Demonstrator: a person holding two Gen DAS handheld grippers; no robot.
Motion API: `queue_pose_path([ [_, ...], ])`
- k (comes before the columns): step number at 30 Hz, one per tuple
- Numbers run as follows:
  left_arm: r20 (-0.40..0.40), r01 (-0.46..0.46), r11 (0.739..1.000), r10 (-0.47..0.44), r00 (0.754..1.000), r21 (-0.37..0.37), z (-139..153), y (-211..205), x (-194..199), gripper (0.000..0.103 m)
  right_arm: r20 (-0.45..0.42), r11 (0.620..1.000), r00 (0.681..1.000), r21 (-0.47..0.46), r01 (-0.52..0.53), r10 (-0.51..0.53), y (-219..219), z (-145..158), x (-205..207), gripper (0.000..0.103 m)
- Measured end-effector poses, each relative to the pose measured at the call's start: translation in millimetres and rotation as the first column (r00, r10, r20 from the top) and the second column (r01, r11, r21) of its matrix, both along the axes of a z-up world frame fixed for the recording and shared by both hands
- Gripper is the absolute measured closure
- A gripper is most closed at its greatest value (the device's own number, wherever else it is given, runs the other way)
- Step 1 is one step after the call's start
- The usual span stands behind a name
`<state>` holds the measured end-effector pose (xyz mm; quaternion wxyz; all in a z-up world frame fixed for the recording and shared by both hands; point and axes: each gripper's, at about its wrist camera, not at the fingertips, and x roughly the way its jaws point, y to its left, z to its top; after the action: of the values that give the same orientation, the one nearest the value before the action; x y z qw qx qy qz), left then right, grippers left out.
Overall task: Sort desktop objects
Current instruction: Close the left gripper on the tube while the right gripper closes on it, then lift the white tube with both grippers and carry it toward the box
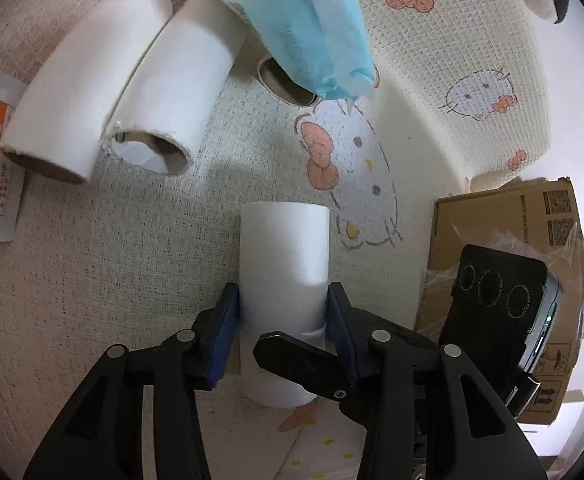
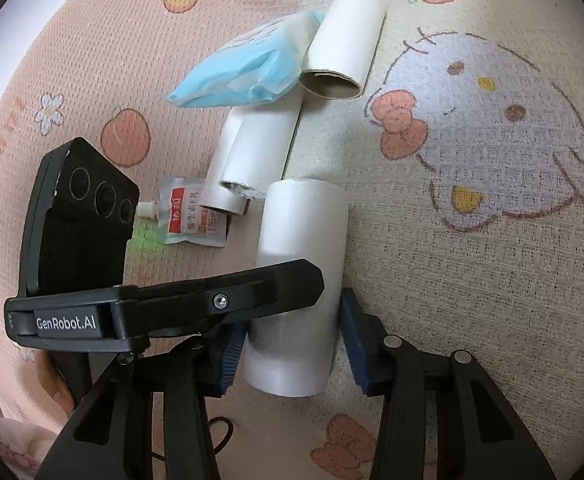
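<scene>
Only left view shows cardboard box (image 1: pixel 507 240); both claws (image 1: pixel 284 312) (image 2: pixel 292 332) grip white tube (image 1: pixel 284 264).

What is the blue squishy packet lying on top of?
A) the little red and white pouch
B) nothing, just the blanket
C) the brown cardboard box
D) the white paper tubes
D: in the right wrist view the blue packet rests over the ends of the white tubes, well apart from the small red and white pouch; the left wrist view shows the cardboard box away off to one side.
</scene>
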<state>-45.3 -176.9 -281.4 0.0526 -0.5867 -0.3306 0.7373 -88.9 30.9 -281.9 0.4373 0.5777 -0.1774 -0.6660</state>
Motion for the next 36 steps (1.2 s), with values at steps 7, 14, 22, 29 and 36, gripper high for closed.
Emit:
queue_pose_path([
  [7, -0.035, 0.028, 0.994, -0.032, 0.999, -0.106, 15, 10, 3, 0.055, -0.220, 0.980, 0.971, 0.195, -0.050, 0.093, -34, 27, 23, 0.059],
  [14, -0.112, 0.051, 0.980, -0.073, 0.991, -0.190, 47, 6, 6, 0.055, -0.260, 0.984, 0.961, 0.171, -0.045, 0.090, -45, 52, 19, 0.058],
  [22, -0.164, 0.043, 0.959, -0.092, 0.982, -0.281, 97, 7, 0, 0.055, -0.346, 0.985, 0.931, 0.159, -0.061, 0.113, -38, 104, 14, 0.057],
  [29, -0.235, 0.054, 0.930, -0.148, 0.961, -0.364, 145, 18, -7, 0.055, -0.417, 0.987, 0.903, 0.157, -0.040, 0.103, -29, 154, 9, 0.057],
  [36, -0.328, 0.055, 0.896, -0.218, 0.919, -0.440, 196, 35, -9, 0.055, -0.536, 0.984, 0.839, 0.176, 0.008, 0.089, -36, 195, 14, 0.057],
])
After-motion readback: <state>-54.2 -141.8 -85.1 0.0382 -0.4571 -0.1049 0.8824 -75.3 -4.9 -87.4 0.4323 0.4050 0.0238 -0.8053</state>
